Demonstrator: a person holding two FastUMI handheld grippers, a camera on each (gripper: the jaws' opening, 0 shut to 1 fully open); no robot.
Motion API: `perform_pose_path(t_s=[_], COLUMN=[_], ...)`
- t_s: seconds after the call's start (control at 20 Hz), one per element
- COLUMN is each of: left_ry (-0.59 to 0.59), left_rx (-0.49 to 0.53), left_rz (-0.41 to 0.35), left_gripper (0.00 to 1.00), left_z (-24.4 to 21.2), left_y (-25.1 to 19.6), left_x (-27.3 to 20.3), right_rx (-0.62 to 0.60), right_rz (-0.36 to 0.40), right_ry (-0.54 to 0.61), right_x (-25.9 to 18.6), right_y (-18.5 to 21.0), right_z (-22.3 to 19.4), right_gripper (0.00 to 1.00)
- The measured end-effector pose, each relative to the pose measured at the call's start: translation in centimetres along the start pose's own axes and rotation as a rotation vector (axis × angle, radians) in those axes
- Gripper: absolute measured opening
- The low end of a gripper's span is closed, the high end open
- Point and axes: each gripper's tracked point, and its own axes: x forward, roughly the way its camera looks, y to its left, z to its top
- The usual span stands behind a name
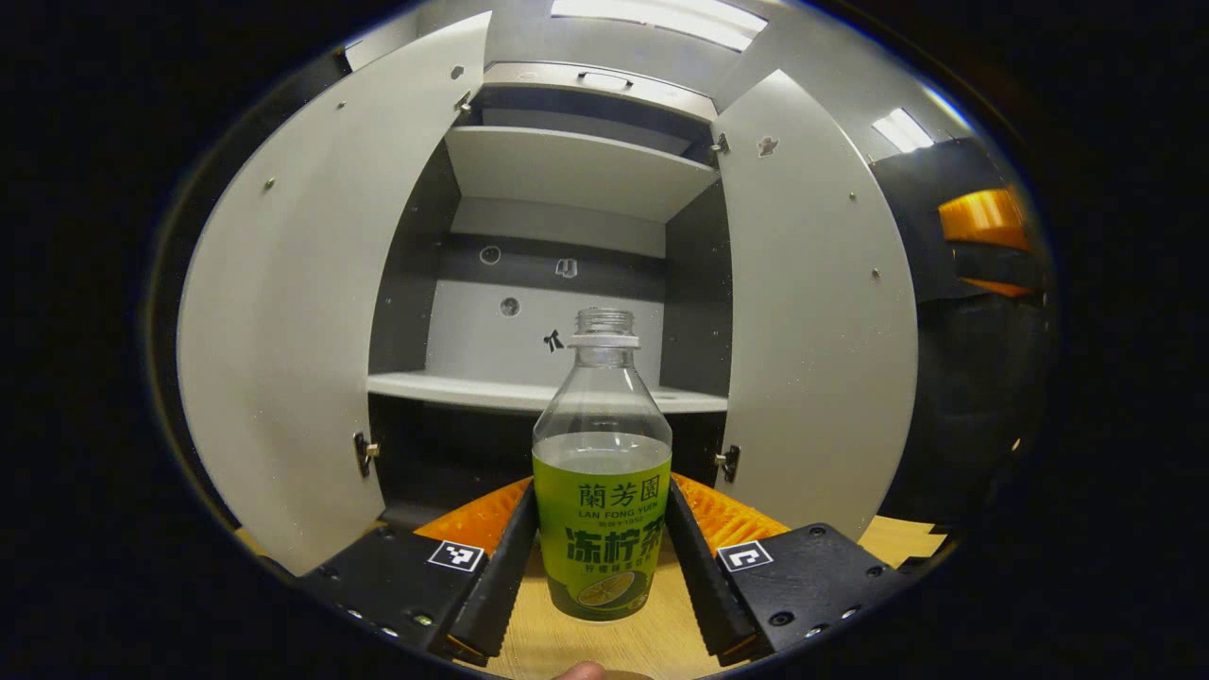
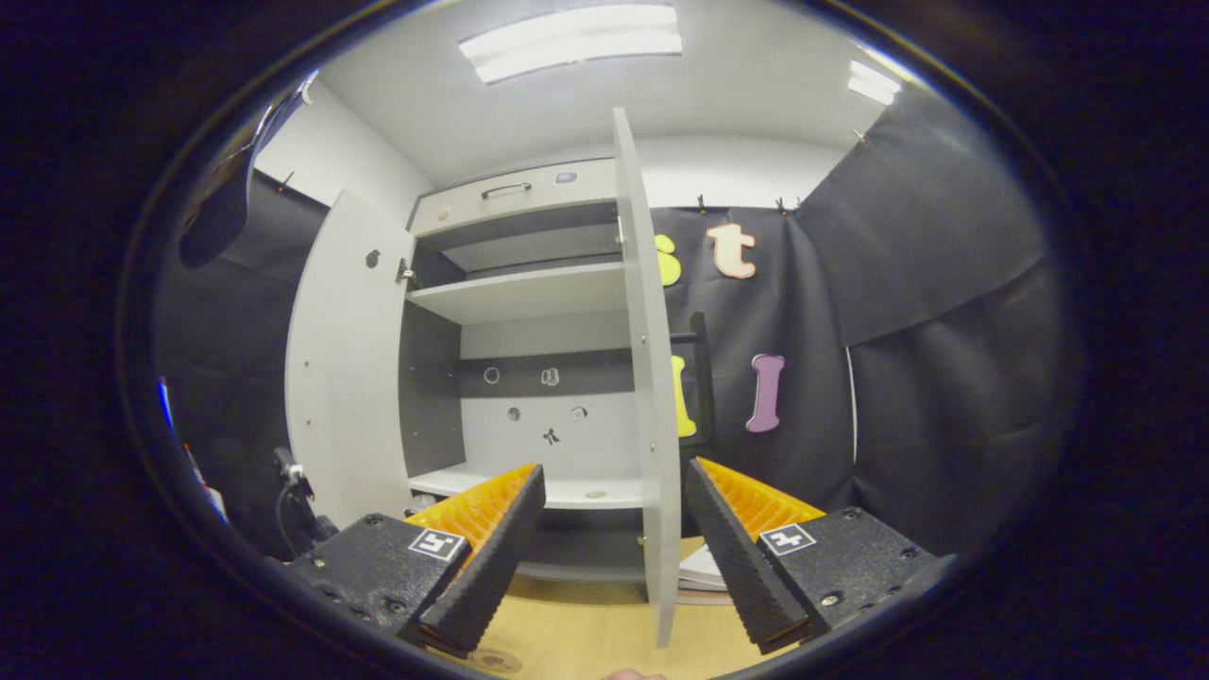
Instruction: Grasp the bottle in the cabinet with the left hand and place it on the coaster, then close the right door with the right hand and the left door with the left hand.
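Pale wood ran under both of my claws, the surface (image 1: 604, 647) reaching forward to the foot of the cabinet (image 1: 567, 170). My left claw (image 1: 602, 557) was clenched on the bottle (image 1: 602, 501), both black fingers (image 1: 496, 576) pressed against the green label on either side. The bottle stood upright and capless, out in front of the cabinet, between the two open doors, its liquid level just above the label. I could not tell whether its base touched the surface. The left door (image 1: 283, 349) and the right door (image 1: 817, 321) swung wide to either side, leaving the cabinet mouth open behind the bottle.

My right claw (image 2: 614, 557) was released, its fingers well apart with nothing between them. It faced the thin free edge of the right door (image 2: 647, 378), which stood almost edge-on just ahead of it, near the surface's (image 2: 586, 633) front part.
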Motion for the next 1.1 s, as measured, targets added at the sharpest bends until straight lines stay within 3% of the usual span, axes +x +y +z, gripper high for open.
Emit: perform_pose_path(t_s=[0.3, 0.35, 0.45, 0.85, 1.1], left_ry=[0.055, 0.071, 0.093, 0.085, 0.094], left_rx=[0.092, 0.083, 0.074, 0.12, 0.062], left_rz=[0.035, 0.034, 0.036, 0.059, 0.022], left_gripper=[0.75, 0.75, 0.75, 0.75, 0.79], left_z=[-8.9, -10.1, -11.7, -13.6, -13.5], left_y=[-0.8, -1.1, -1.6, -0.9, -1.2], left_x=[-4.0, -4.5, -5.1, -5.7, -5.8], right_rx=[-0.035, -0.028, -0.038, -0.024, -0.026], right_rz=[-0.05, -0.051, -0.059, -0.044, -0.043], right_ry=[0.003, 0.014, 0.044, 0.116, 0.116], right_x=[-0.4, -0.3, 0.0, 0.7, 1.3], right_y=[-0.9, -0.8, -0.8, 0.6, 0.5], right_z=[1.2, 1.0, 0.4, -1.4, -1.7], right_gripper=[0.98, 0.93, 0.98, 0.98, 0.98])
